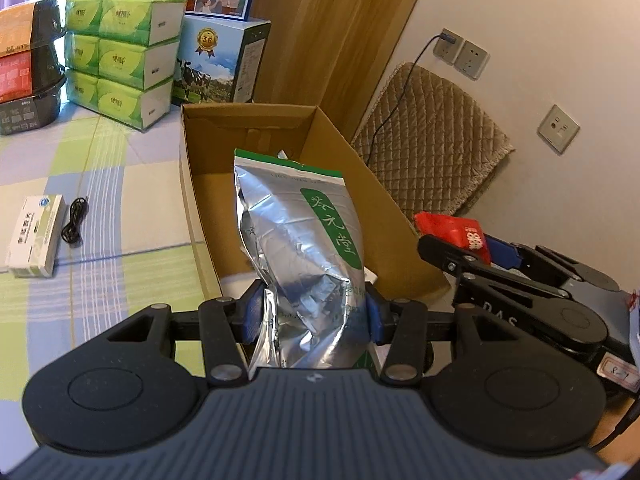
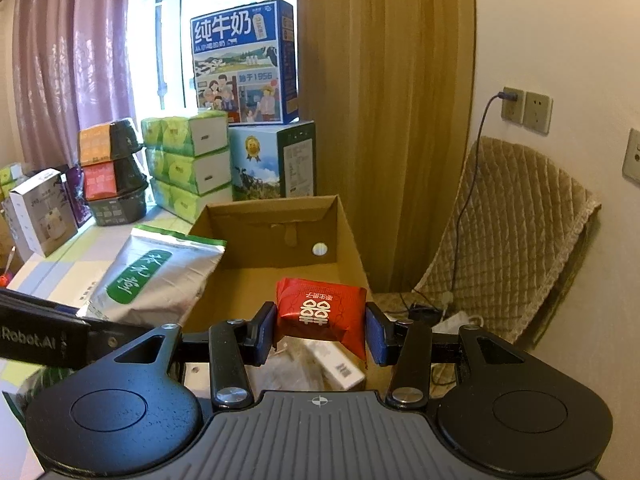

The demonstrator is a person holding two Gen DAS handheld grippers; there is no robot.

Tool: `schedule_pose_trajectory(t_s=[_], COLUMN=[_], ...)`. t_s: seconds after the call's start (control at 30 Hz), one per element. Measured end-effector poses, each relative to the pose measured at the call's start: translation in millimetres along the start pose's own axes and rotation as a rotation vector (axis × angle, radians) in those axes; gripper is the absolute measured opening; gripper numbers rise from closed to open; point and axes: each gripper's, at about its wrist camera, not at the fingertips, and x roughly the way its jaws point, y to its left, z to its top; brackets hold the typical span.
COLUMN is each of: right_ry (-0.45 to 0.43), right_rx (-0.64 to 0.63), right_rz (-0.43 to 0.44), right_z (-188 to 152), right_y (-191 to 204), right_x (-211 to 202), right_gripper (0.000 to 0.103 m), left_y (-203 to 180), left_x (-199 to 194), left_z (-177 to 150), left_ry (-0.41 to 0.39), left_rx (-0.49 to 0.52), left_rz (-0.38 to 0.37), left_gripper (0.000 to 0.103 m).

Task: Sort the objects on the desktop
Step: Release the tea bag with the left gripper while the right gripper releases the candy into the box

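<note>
My left gripper (image 1: 316,314) is shut on a silver foil pouch (image 1: 296,240) with a green label, held upright over the near end of an open cardboard box (image 1: 352,184). In the right wrist view the same silver pouch (image 2: 160,276) hangs at the box's left wall. My right gripper (image 2: 320,330) is shut on a red packet (image 2: 320,308) with white characters, above the cardboard box (image 2: 344,236). A white packet (image 2: 336,364) and other wrappers lie in the box below it. The right gripper with the red packet (image 1: 452,232) also shows at the right of the left wrist view.
A white medicine box (image 1: 34,236) and a coiled black cable (image 1: 74,222) lie on the checked tablecloth (image 1: 100,184) left of the box. Green tissue packs (image 1: 120,56), milk cartons (image 2: 244,64) and black bowls (image 2: 116,160) stand at the back. A quilted chair (image 2: 512,240) is on the right.
</note>
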Motion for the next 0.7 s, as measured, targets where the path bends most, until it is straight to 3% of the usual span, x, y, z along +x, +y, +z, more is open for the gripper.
schedule_pose_trajectory(t_s=[0.33, 0.4, 0.47, 0.7], right_ry=[0.009, 0.012, 0.017, 0.045], right_rx=[0.008, 0.011, 0.014, 0.020], right_rz=[-0.005, -0.005, -0.007, -0.006], right_z=[21, 23, 22, 10], right_y=[-10, -11, -12, -14], right_x=[29, 32, 36, 41], right_gripper=[0.044, 0.044, 0.044, 0.044], left_y=[9, 9, 10, 20], left_x=[23, 29, 34, 25], left_z=[37, 43, 50, 54], left_ry=[-0.006, -0.018, -0.038, -0.070], left_rx=[-0.023, -0.022, -0.019, -0.017], left_rz=[0.012, 0.013, 0.008, 0.059], left_gripper=[0.044, 0.047, 0.058, 0.058])
